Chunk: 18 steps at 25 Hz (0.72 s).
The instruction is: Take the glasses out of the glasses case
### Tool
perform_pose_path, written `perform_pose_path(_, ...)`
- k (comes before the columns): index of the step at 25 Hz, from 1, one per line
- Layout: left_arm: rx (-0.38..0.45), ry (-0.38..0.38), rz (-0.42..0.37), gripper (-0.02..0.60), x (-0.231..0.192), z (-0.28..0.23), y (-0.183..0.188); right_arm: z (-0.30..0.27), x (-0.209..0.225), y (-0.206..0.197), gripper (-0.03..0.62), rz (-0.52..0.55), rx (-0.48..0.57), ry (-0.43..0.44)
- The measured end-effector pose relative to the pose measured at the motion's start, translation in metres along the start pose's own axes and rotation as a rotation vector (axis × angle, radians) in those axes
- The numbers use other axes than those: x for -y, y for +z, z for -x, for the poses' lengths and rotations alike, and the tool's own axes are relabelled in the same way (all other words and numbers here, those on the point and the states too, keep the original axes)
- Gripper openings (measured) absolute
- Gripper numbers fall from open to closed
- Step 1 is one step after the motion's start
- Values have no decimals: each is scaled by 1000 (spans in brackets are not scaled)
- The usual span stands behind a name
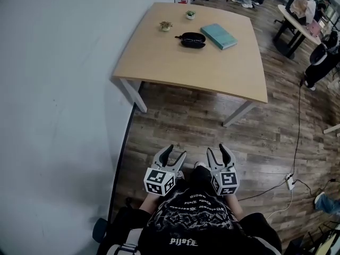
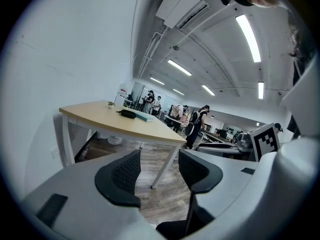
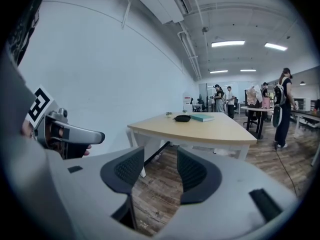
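A black glasses case (image 1: pixel 192 39) lies on the far half of a light wooden table (image 1: pixel 159 62), beside a teal book (image 1: pixel 219 36). The case looks open, with dark glasses in it, though it is too small to be sure. It also shows far off as the case (image 2: pixel 128 114) and the case (image 3: pixel 182 118) in the gripper views. My left gripper (image 1: pixel 175 153) and right gripper (image 1: pixel 220 151) are held close to my body, well short of the table, above the wood floor. Both are open with nothing between the jaws.
Two small potted plants (image 1: pixel 166 26) (image 1: pixel 190 15) stand at the table's far edge. A white wall (image 1: pixel 58 89) runs along the left. A power strip and cable (image 1: pixel 289 180) lie on the floor at right. People and desks fill the far room.
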<state>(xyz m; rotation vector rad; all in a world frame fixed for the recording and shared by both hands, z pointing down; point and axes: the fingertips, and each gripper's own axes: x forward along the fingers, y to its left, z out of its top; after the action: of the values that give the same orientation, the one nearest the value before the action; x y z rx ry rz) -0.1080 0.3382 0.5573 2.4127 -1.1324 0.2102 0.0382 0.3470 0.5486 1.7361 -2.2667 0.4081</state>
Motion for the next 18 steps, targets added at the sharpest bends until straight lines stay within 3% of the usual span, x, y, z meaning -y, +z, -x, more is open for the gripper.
perform_pose_path(8,-9,5,-5,244,-11,-18,7,-21,16,-4,217,-19,-28,-18)
perform_pose_path(18,28,79,5,244,-32,-86,44,-95,64,36,216,18,10,66)
